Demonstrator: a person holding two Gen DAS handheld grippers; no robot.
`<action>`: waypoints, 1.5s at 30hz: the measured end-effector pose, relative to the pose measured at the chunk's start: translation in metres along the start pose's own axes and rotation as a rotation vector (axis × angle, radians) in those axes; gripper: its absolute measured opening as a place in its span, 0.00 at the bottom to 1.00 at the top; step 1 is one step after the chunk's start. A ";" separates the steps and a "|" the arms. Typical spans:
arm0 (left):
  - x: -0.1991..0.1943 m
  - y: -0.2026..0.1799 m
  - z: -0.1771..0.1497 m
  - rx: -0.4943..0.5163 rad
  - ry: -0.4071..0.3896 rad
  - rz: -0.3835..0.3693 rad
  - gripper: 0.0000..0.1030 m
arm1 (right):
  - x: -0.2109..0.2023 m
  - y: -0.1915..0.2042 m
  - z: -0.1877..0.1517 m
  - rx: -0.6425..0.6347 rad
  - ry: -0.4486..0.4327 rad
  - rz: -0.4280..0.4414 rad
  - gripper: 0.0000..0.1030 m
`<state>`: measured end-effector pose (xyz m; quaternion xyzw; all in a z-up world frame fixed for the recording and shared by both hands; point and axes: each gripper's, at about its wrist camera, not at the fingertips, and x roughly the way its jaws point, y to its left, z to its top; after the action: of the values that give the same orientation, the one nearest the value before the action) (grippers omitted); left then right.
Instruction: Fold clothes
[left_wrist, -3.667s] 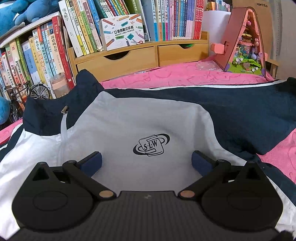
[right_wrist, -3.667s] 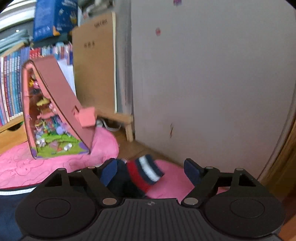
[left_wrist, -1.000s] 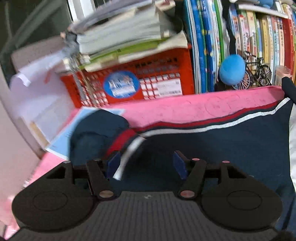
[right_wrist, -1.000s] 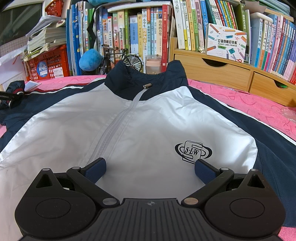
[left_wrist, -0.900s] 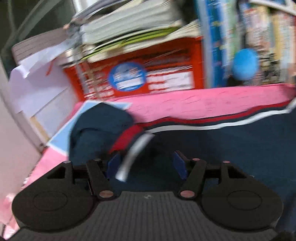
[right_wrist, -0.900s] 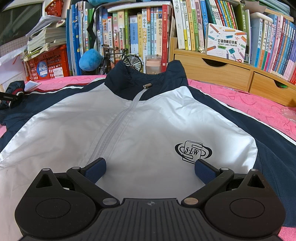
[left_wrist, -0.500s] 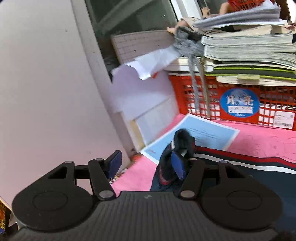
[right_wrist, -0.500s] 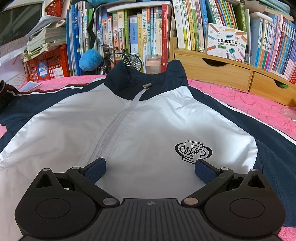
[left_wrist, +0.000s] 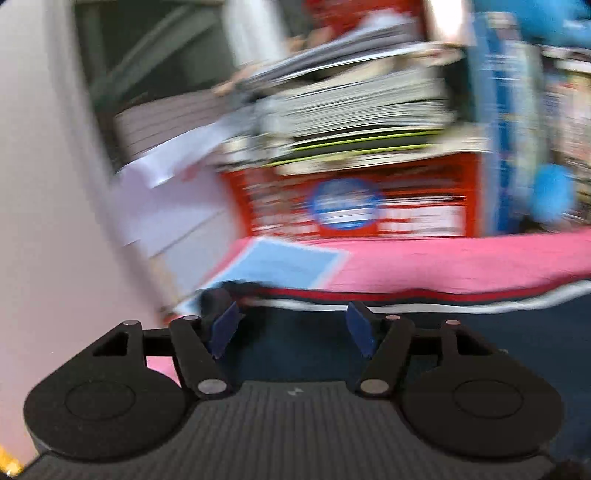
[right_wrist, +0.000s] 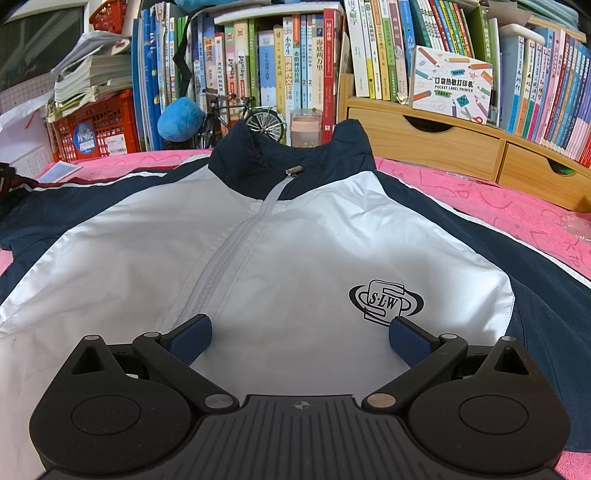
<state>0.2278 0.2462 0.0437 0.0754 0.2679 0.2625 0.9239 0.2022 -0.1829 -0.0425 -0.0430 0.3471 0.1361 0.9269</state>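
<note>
Two grippers, left gripper (left_wrist: 291, 326) and right gripper (right_wrist: 300, 341), parted above jacket (right_wrist: 295, 240)

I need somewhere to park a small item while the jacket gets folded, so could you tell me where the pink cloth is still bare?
Bare pink cloth lies between the jacket's shoulder and the wooden drawers. A narrower strip runs between the sleeve and the red crate, partly taken by a blue sheet. Behind the collar it is crowded: toy bicycle, blue ball, cup.

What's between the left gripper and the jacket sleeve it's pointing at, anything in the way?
Nothing visible. The left gripper is open right over the navy sleeve, near its red-and-white striped edge. The blue paper and red crate lie beyond it. The view is blurred, so contact is unclear.
</note>
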 end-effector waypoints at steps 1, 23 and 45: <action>-0.008 -0.012 0.000 0.022 -0.013 -0.048 0.66 | 0.000 0.000 0.000 0.000 0.000 0.000 1.00; -0.063 -0.178 -0.048 0.295 0.032 -0.531 0.86 | 0.020 -0.030 0.016 0.014 0.007 -0.035 1.00; -0.044 -0.138 -0.012 0.038 0.116 -0.599 0.94 | 0.034 -0.103 0.048 0.224 -0.007 -0.081 0.70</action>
<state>0.2508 0.1060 0.0148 -0.0049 0.3355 -0.0228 0.9418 0.2861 -0.2662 -0.0301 0.0474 0.3548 0.0590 0.9319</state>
